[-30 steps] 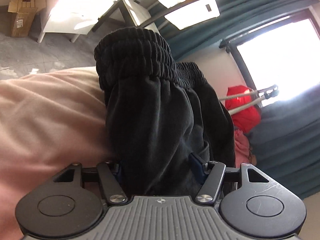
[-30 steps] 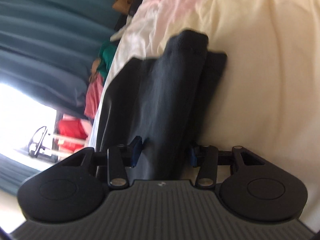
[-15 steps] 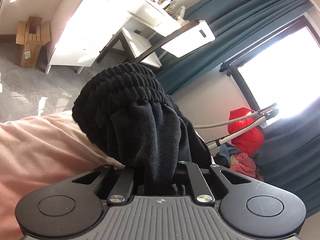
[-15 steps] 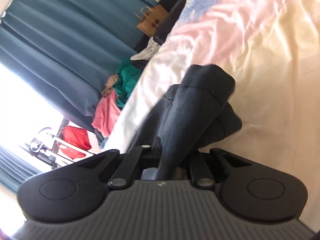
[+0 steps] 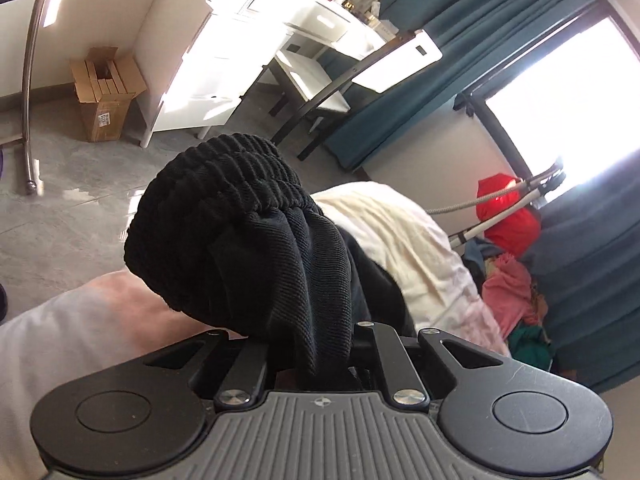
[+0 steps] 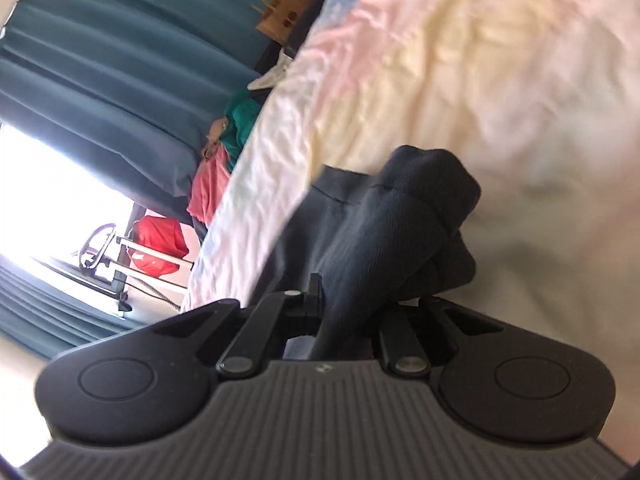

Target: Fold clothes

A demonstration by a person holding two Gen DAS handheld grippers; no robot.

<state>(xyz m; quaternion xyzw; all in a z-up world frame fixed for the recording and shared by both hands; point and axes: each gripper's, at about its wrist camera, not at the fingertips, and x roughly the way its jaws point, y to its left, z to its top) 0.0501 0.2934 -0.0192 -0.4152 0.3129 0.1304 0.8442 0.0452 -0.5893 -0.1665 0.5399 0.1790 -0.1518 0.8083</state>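
1. Left gripper (image 5: 316,354) is clenching a bunched fold of the black trousers (image 5: 256,256); the jaws are drawn in tight on the cloth, and the ribbed elastic waistband (image 5: 224,184) is bulging out above them.
2. Right gripper (image 6: 344,312) is likewise pinching the trousers (image 6: 400,232), at a rolled, smoother end, with cloth squeezed between closed jaws.
3. Trousers are lying over the bed sheet (image 6: 460,80), a pale cover of pink and cream, with both gripped ends lifting off it and the dark middle trailing down onto it.
4. Beyond the bed sheet's far edge, teal curtains (image 5: 472,16) are hanging beside a bright window (image 5: 568,96).
5. Near that same edge of the sheet, a red bag (image 5: 508,216) and a heap of pink and green clothes (image 5: 512,296) are sitting.
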